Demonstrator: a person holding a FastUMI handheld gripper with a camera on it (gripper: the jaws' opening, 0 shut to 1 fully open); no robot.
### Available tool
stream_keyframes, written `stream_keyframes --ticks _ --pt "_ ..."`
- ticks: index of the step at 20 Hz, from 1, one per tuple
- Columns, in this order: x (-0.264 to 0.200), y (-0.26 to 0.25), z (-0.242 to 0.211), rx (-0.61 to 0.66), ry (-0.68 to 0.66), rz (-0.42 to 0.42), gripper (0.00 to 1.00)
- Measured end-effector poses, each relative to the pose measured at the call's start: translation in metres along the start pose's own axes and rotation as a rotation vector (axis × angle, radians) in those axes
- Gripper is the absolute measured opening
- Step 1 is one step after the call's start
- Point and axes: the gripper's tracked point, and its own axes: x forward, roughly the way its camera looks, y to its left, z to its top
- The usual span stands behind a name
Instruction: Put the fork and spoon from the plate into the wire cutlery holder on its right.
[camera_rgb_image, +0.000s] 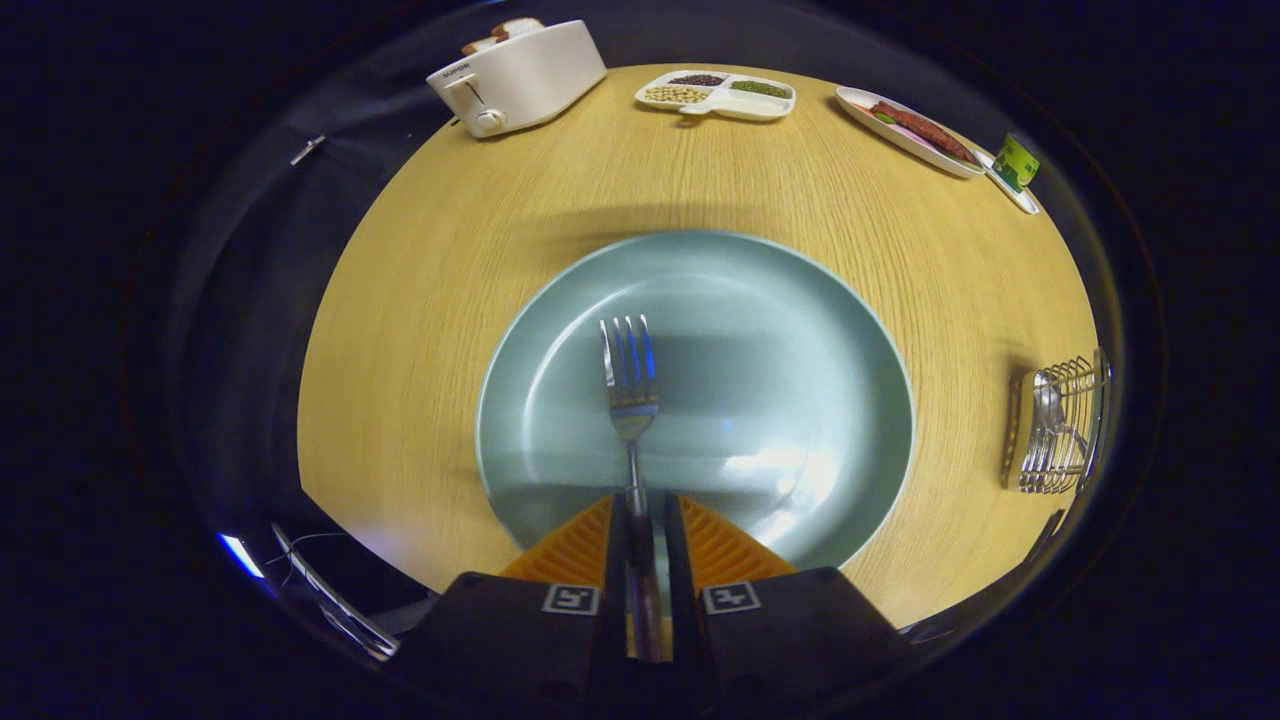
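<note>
Tool (640, 520) closed on the fork (630, 385): both fingers press the handle from either side, tines pointing away over the middle of the pale green plate (800, 330). Fork looks lifted slightly off the plate, though the view is too distorted to be sure. Plate sits at the near edge of the round wooden worktop (450, 260). Wire cutlery holder (1055, 425) stands at the right edge, apart from the plate; the spoon (1047, 400) stands in it. Along the far edge: white toaster (520, 75), divided dish (715, 95), and a plate of sausages (905, 130).
</note>
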Motion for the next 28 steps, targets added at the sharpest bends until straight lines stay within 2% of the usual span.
stream_keyframes --ticks 1,3,5,9,14,19,25,28 --pt "-0.006 0.003 0.007 -0.012 -0.012 0.029 0.16" --pt "-0.006 0.015 0.000 -0.070 -0.008 0.108 0.09" --pt "-0.010 0.014 0.000 -0.118 -0.026 0.125 0.09" --pt "-0.022 0.005 0.008 -0.094 -0.041 0.142 0.09" --pt "-0.064 -0.018 0.017 -0.119 -0.070 0.164 0.08" --pt "-0.116 -0.070 0.031 -0.084 -0.073 0.175 0.08" --pt "-0.165 -0.166 0.032 -0.124 -0.050 0.079 0.08" --pt "-0.180 -0.200 0.020 -0.100 0.026 0.088 0.08"
